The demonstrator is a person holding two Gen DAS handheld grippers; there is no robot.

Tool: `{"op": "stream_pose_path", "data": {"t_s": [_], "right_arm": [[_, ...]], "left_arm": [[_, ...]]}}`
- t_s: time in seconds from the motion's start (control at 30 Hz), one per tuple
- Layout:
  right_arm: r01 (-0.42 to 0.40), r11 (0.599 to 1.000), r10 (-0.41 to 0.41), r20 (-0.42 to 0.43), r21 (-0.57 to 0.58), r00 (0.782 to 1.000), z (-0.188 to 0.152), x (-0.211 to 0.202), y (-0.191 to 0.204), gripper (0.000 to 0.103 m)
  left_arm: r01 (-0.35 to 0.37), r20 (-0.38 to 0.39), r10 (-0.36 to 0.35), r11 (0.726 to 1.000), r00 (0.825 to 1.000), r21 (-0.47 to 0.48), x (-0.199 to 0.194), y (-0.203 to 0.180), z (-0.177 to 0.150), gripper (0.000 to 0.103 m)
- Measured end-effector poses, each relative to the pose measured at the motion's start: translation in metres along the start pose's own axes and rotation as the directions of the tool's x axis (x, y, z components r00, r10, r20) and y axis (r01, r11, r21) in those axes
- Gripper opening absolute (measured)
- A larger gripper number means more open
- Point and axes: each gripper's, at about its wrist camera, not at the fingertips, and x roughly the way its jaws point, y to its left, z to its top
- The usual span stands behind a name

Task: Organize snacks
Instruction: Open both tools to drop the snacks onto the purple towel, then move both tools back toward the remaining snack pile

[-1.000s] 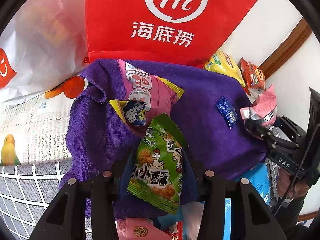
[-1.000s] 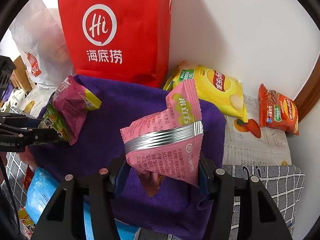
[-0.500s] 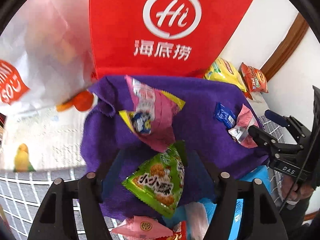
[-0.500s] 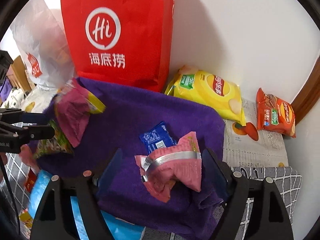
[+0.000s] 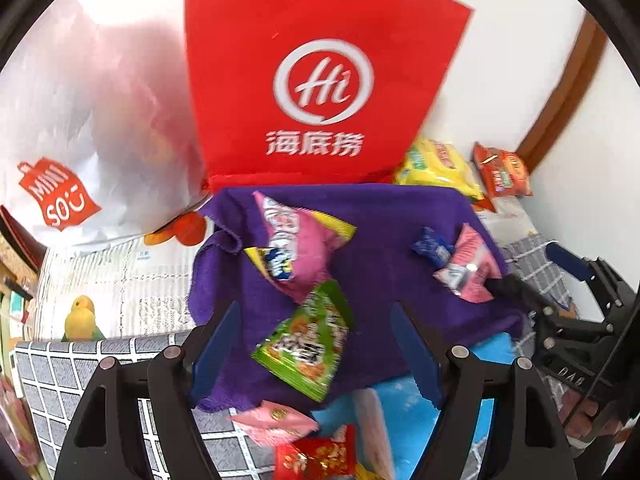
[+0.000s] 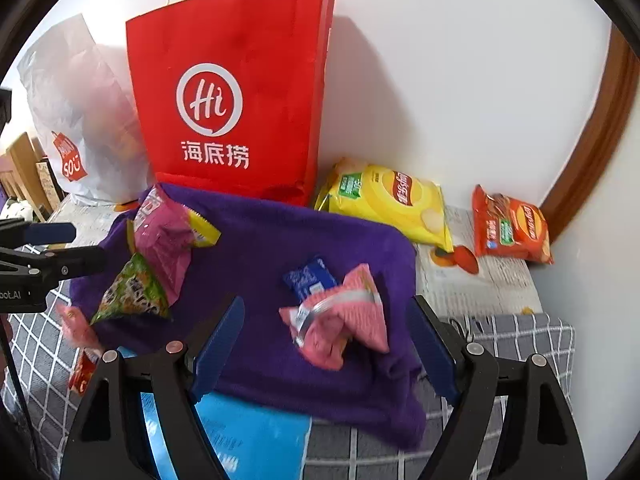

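A purple cloth (image 5: 384,216) (image 6: 260,240) holds the snacks. A green packet (image 5: 308,344) (image 6: 132,292) lies loose on its near edge, below and between the jaws of my left gripper (image 5: 316,320), which are opening; the pads stand clear of it. Behind it lies a large pink packet (image 5: 296,240). My right gripper (image 6: 326,312) is open above a pink packet with a silver band (image 6: 340,320) (image 5: 468,268), untouched, resting against a small blue packet (image 6: 310,278). Each gripper shows in the other's view: the right gripper (image 5: 532,276), the left gripper (image 6: 76,246).
A red paper bag (image 6: 228,112) and a white plastic bag (image 6: 76,112) stand against the wall behind the cloth. A yellow chip bag (image 6: 392,200) and an orange-red one (image 6: 508,228) lie at the right. A light blue pack (image 6: 248,436), a small pink packet (image 5: 276,420) and a red packet (image 5: 320,456) lie in front.
Both grippers let go: the green packet dropped from the left jaws and the pink banded packet from the right onto the cloth. Both grippers opened wide and rose away.
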Motion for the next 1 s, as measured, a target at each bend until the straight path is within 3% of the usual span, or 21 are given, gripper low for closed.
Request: {"op": "stream_pose_path", "data": {"t_s": [0.13,0.27,0.5,0.63,0.73,1.0], "right_arm": [[0.009,1.0,-0.009,0.022,0.018,1.0,-0.009,-0.023,0.003,0.082],[0.017,0.999,-0.019,0.066,0.037,0.998,-0.016,-0.05,0.003,0.082],[-0.007,0.996,-0.005,0.13,0.089,0.992,-0.041,-0.09,0.007,0.082],[-0.004,0.995,-0.005,0.091,0.1,0.996,-0.054,-0.104,0.013,0.082],[-0.049,0.99,0.039,0.079,0.132,0.996,-0.066,-0.112,0.014,0.082],[-0.09,0.989,0.086,0.036,0.122,0.996,-0.095,-0.123,0.027,0.08]], "left_arm": [[0.076,0.017,-0.076,0.997,0.997,0.013,-0.018,-0.006,-0.002,0.076],[0.13,0.091,-0.13,0.991,0.987,-0.003,-0.047,-0.009,-0.005,0.075],[0.126,0.145,-0.133,0.991,0.98,0.053,-0.087,-0.024,-0.013,0.075],[0.082,0.16,-0.097,0.992,0.982,0.093,-0.104,-0.031,-0.026,0.075],[0.07,0.164,-0.088,0.991,0.983,0.113,-0.118,-0.033,-0.036,0.075],[0.039,0.157,-0.047,0.998,0.986,0.054,-0.135,-0.011,-0.068,0.076]]}}
